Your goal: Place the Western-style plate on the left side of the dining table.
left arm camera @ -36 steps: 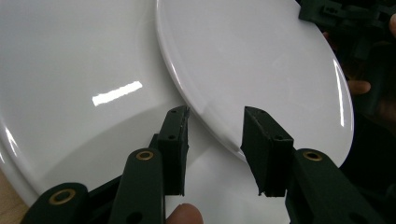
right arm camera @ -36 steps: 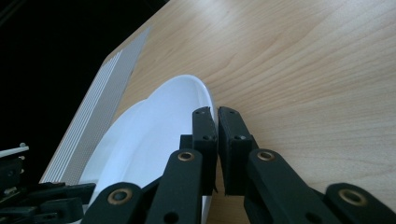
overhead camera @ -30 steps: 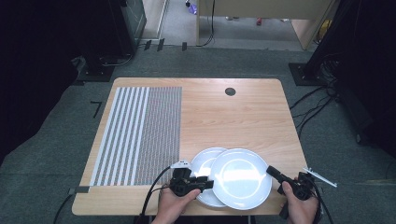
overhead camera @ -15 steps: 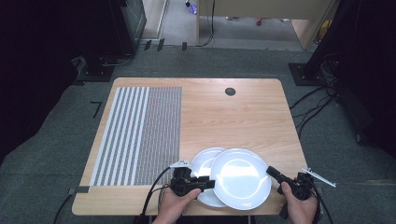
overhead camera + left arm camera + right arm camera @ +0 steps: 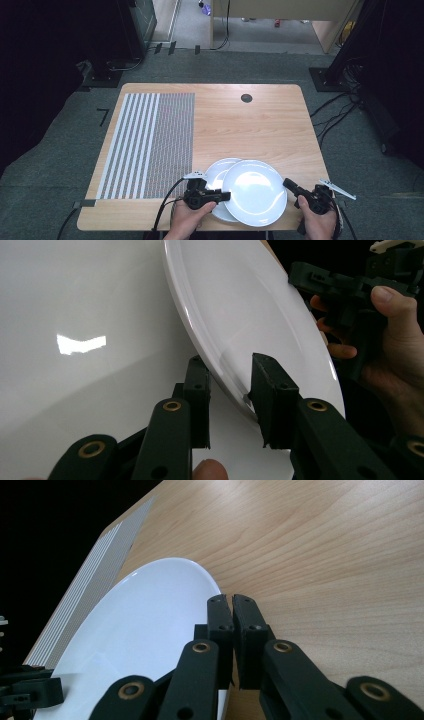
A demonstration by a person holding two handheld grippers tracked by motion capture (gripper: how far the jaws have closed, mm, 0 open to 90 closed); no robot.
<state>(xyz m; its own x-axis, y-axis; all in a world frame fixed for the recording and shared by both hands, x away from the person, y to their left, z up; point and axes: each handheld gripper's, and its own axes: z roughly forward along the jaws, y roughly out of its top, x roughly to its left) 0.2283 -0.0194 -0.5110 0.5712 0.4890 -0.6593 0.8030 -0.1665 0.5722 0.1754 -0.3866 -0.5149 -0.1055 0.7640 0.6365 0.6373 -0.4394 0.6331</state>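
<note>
two white plates sit overlapped at the near edge of the wooden worktop (image 5: 260, 120); the upper plate (image 5: 254, 192) lies partly on the lower plate (image 5: 216, 175), well clear of the striped mat (image 5: 150, 140) on the left half; judging from this, the work in hand is lifting or separating the upper plate, and it is at the grasping step; the plate has not visibly left the stack, so the lift and the placing are still to come.

the left tool (image 5: 231, 390) straddles the upper plate's rim; in the left gripper view one jaw sits under the rim over the lower plate's shiny face and the other jaw lies on the upper plate's inner surface; the jaws have just been closing with that rim between them; the jaw on the plate's inner face looks to touch it, while a small gap still seems to show beside the other jaw, so i read it as nearly pinching and not yet clamped.

the right tool (image 5: 233, 605) has its jaws pressed together with nothing between them; in the right gripper view its tips rest just at the far rim of the upper plate, beside bare wood; whether they touch the rim i cannot tell; it looks placed to steady the plate from that side.
</note>
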